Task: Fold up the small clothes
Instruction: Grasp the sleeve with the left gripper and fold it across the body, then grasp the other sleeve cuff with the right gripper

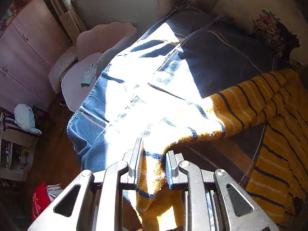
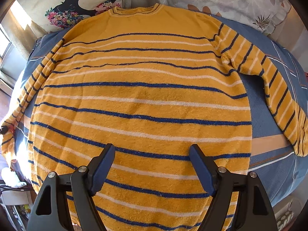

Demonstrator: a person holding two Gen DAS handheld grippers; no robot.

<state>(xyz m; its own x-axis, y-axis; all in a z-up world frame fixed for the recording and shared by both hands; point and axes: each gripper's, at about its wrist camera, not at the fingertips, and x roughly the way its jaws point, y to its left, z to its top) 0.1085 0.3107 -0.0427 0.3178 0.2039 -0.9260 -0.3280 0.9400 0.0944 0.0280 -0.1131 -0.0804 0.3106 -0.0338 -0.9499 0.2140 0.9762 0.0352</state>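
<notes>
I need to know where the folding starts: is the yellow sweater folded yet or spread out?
Spread out. The sweater lies flat on the bed, neckline away, both sleeves out to the sides. Only one sleeve end is lifted, in the left gripper.

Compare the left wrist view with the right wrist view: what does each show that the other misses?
Left wrist only: the left claw pinching a sleeve end of the yellow striped sweater, plus a green glove on a pink chair and a pink cabinet.

Right wrist only: the open right claw over the sweater's spread body, its neckline and floral pillows.

Both: the sweater on the blue blanket.
</notes>
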